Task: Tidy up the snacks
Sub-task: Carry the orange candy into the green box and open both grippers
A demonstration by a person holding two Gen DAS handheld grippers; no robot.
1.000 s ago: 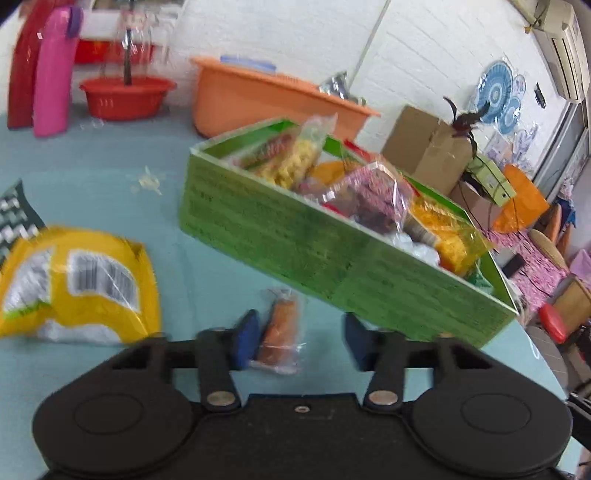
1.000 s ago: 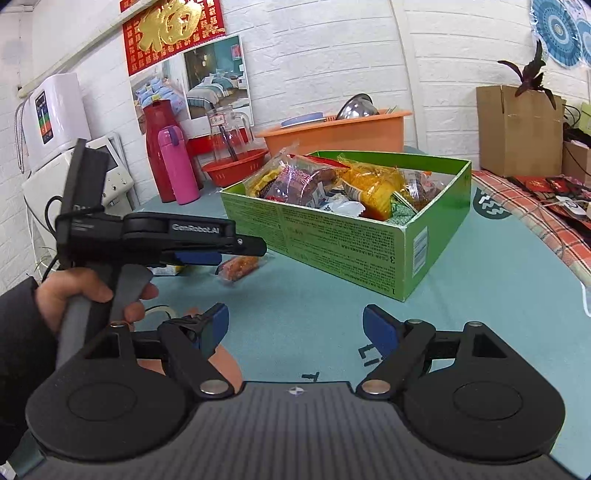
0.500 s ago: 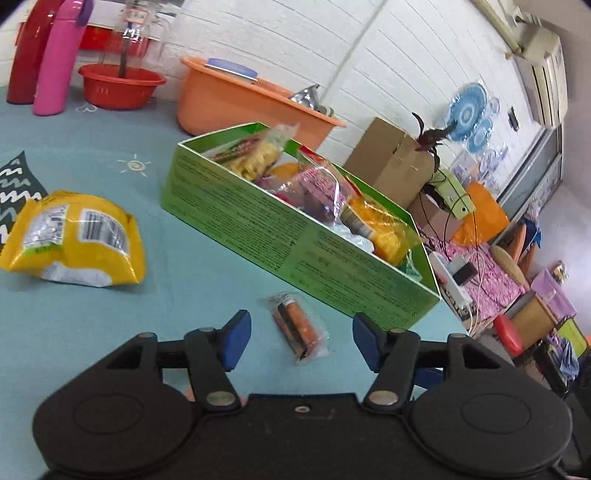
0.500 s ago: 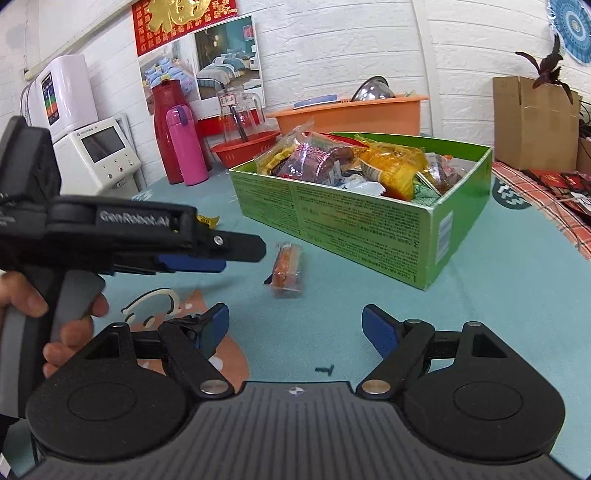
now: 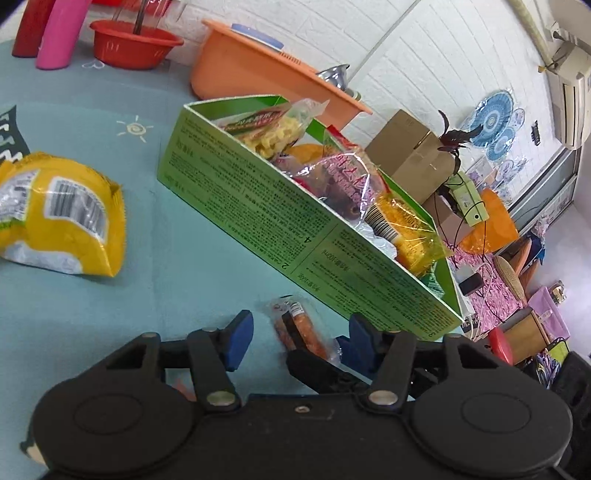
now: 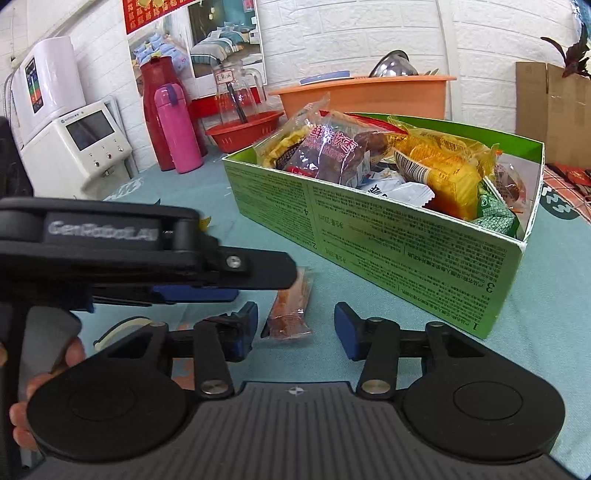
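Now: small orange snack packet (image 5: 299, 332) flat on teal tablecloth (image 5: 184, 258), just beside near wall of green box (image 5: 295, 229) full of snacks. Left gripper (image 5: 295, 341) spread wide, empty, straddling packet. Right gripper (image 6: 293, 328) likewise wide, empty, packet between tips. Yellow chip bag (image 5: 59, 214) well left

Yellow bag (image 5: 55, 218) cut by left edge; box (image 6: 369, 236) print unreadable.

White brick wall (image 6: 369, 33); teal tablecloth (image 5: 92, 295); air conditioner (image 5: 570, 77) mounted high; poster (image 6: 207, 37) above.
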